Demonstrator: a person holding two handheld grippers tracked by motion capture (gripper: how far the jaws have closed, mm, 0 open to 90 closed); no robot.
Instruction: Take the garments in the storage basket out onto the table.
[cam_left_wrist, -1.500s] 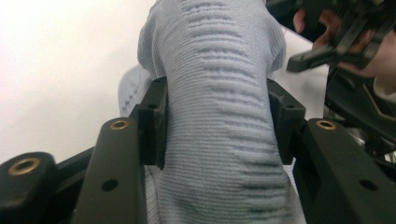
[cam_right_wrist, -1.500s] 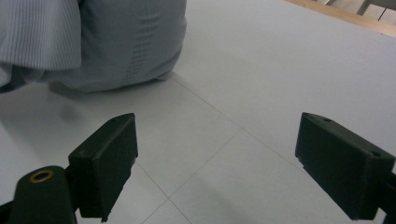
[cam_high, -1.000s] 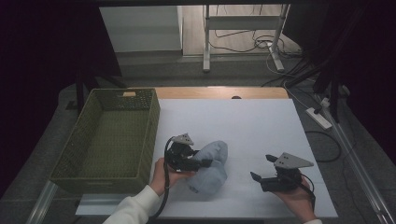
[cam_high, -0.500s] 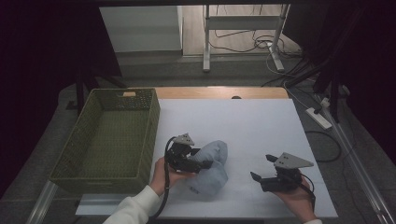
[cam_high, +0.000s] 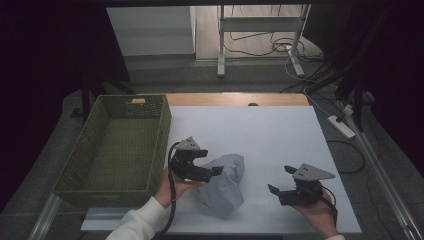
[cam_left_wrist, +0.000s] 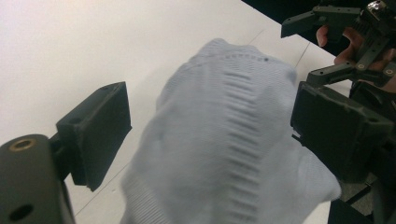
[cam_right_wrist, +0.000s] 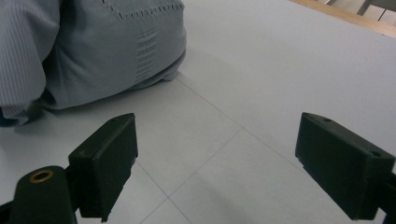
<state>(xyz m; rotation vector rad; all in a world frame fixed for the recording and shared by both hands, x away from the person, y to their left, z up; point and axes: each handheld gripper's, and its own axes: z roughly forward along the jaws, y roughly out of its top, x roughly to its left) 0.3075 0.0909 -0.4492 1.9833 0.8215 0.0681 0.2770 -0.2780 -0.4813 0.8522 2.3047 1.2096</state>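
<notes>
The pale blue-grey garment (cam_high: 224, 182) lay bunched in a loose heap on the white tabletop (cam_high: 260, 135), close to its near edge and a little left of the middle. The left gripper (cam_high: 212, 169) sat at the heap's left side, held by a hand in a white sleeve (cam_high: 137, 222), with its black cable (cam_high: 172, 200) trailing back along the forearm. Its jaws had just been opening, and they stood wide apart in the left gripper view, with the ribbed cloth (cam_left_wrist: 229, 140) bulging up between them; the left pad (cam_left_wrist: 100, 130) stood clear of the fabric, while the cloth ran just beside the right pad (cam_left_wrist: 336, 128), and whether it touched there I could not tell. The right gripper (cam_high: 280, 181) rested low near the near right corner of the tabletop, apart from the garment, its grey three-cornered plate (cam_high: 312, 172) on top. Its jaws were spread wide with bare white surface between them, the garment (cam_right_wrist: 93, 46) lying off to their upper left in the right gripper view. A green woven basket (cam_high: 70, 186) stood along the left edge of the tabletop, just beside the left hand.
</notes>
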